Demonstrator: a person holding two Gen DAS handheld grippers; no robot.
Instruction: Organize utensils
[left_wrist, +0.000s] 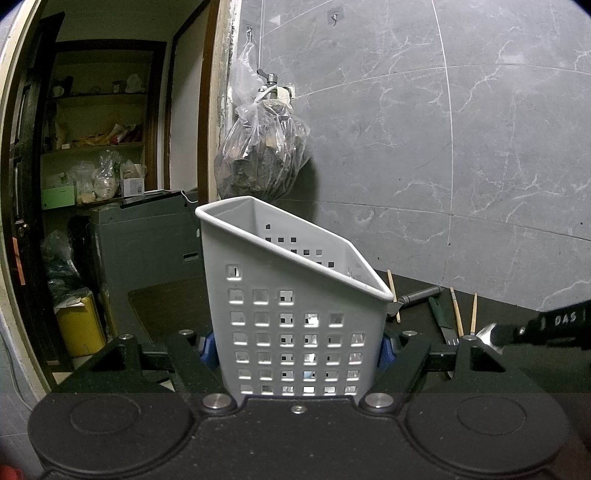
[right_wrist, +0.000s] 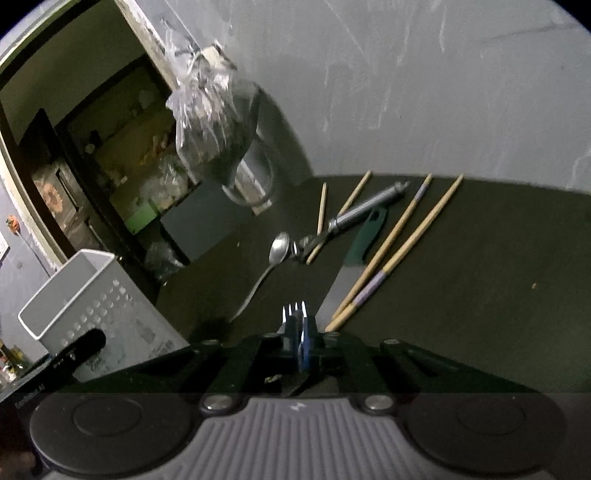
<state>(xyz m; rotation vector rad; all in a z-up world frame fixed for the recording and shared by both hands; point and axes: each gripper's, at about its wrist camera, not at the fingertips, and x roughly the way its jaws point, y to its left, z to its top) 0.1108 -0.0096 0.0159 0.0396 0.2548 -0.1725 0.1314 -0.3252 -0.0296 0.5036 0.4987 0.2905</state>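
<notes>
My right gripper (right_wrist: 301, 341) is clamped tight on a metal fork (right_wrist: 294, 311), tines poking out ahead; thin, stiff and slick, it could pivot. My left gripper (left_wrist: 297, 347) squeezes the light, flexible white utensil caddy (left_wrist: 291, 295) at its sides, left of the scattered chopsticks (right_wrist: 388, 254).

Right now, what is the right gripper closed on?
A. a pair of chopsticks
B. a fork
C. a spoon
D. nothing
B: in the right wrist view the right gripper is shut on the fork, whose tines stick out past the pads, while the spoon and chopsticks lie on the table.
</notes>
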